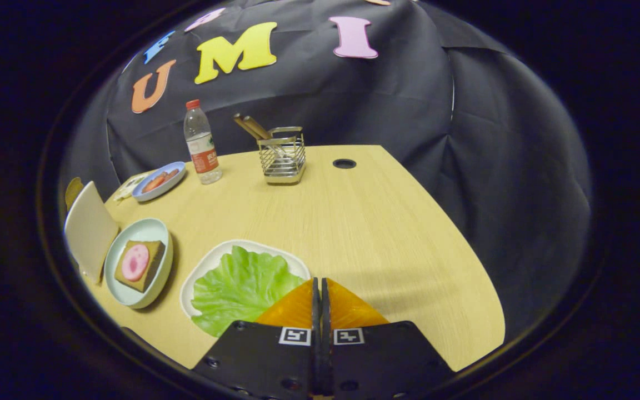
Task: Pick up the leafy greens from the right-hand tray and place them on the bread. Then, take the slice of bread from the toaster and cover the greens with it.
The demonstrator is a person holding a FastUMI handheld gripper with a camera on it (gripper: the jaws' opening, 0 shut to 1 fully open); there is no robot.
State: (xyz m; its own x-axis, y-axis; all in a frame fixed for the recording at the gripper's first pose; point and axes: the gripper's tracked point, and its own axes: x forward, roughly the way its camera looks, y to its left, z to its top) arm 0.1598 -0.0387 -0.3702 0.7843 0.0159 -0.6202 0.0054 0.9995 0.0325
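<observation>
Pale wood desk (364,222) lay bare on its right — tool (318,289) pressed together, empty, beside the leafy greens (239,289).

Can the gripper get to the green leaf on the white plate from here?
Probably yes. The leaf lies uncovered on its white plate, just ahead of the gripper, with nothing between them. But the fingers are closed together, so they would need to open first.

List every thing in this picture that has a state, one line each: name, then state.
gripper: fingers shut together, empty, tips over the lettuce plate's edge
lettuce leaf: lying flat on its white plate
bread: on its plate, pink slice on top, uncovered
water bottle: upright, capped
wire holder: upright, utensils inside
</observation>
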